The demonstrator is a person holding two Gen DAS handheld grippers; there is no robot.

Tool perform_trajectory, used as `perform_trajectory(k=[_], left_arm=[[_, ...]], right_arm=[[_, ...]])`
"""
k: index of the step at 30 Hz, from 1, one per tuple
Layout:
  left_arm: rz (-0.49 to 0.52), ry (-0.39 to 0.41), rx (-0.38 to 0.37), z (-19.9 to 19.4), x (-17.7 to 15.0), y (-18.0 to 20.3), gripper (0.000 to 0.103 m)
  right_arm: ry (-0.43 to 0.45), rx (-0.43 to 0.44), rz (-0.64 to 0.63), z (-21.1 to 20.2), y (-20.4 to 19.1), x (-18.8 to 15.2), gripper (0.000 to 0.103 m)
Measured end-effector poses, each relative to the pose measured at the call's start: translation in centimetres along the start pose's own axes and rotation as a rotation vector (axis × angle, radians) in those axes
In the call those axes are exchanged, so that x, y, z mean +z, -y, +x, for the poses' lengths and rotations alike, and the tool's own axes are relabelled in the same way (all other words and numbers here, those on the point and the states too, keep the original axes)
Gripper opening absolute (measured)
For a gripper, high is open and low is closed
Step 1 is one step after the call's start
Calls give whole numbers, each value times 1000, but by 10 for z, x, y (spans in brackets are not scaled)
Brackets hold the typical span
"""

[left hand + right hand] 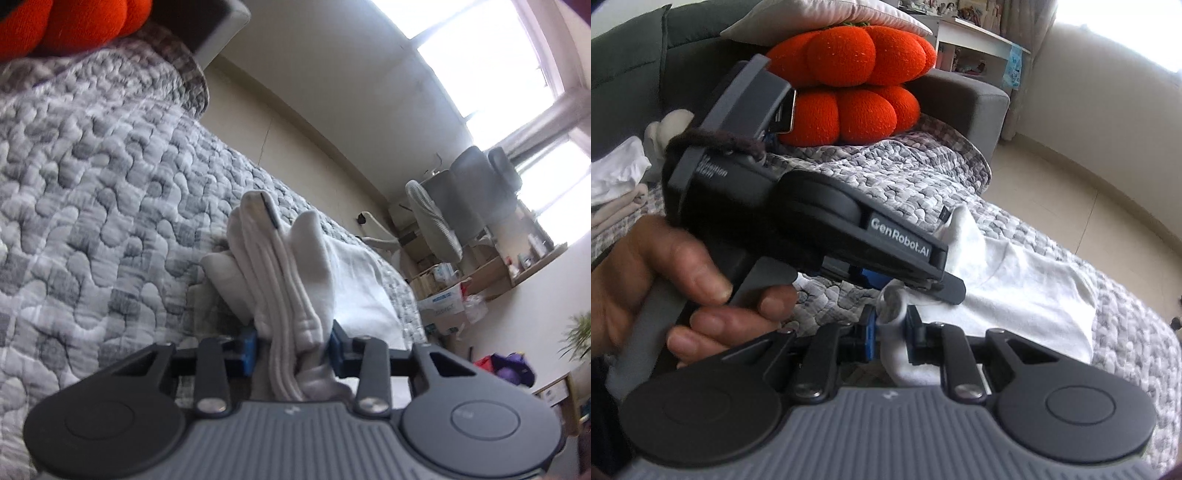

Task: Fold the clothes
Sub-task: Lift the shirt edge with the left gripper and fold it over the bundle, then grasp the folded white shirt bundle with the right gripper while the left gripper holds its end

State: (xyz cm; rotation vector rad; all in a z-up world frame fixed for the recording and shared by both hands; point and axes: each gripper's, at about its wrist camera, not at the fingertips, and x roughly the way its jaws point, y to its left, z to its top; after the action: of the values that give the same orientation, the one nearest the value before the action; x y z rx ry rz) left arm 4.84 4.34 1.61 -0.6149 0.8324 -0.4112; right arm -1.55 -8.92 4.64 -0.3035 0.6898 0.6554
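Lying between the blue pads of both grippers: one pair of white socks (291,288), ribbed, bunched, raised off the quilted grey bedspread (110,206).

Left gripper (293,343): jaws clamped on the socks near the cuff end. The toe ends stand up past the pads; a dark line marks one toe. Ribbed cuffs hang back toward the gripper body.

Right gripper (892,338): jaws closed on a white fold of sock, which fills the gap between the pads and spills out below them. In the right wrist view the left gripper crosses just above, its black body tilted down to the right, its fingertips touching the same bundle.

Hand (665,280): wrapped round the grey handle of the left gripper, fingers curled under it, thumb on the near side. The hand on the right gripper is out of view.

Also on the bedspread: a white garment (1027,291) spread flat just beyond the socks; an orange pumpkin-shaped cushion (849,81) against the grey sofa arm (964,99), a pale pillow (827,14) resting on top of it; folded pale cloths (617,184) at the left edge.
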Motion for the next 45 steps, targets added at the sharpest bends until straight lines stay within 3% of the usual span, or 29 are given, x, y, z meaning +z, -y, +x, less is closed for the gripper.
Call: perform_trajectory(k=[2,6,11,14,18,20,27,31,36,45], left_arm=[[11,-1,15,1,1,1,37],[-13,-11,19,3,6,-2,37],[-38,-16,15,2,5,-9,37],[-28,-16,19,2,4,-10,38],[-27,-19,17,2,2,-12,38],[-27,-21,16,2,1,-13,39],[-63,-32,-19,8,3,-21,49],[-76,-22,-17,7,2,-22,46],[-24,7,20,4,-3,-10,40],[3,16,39,3,-2,-8,41]], right_arm=[[-3,27,31,1,6,-1,27],[48,135,94,-16,25,-6,29],[156,189,311,-38,71,-15,31],[121,96,466,-30,96,-20,31],[44,-1,571,-15,114,-29,31],[12,-17,581,-11,115,-34,26],[-21,-17,572,-8,108,-35,26],[-19,-23,561,-6,110,-34,26],[54,-65,575,-13,114,-29,31],[41,-107,630,-8,128,-31,19]])
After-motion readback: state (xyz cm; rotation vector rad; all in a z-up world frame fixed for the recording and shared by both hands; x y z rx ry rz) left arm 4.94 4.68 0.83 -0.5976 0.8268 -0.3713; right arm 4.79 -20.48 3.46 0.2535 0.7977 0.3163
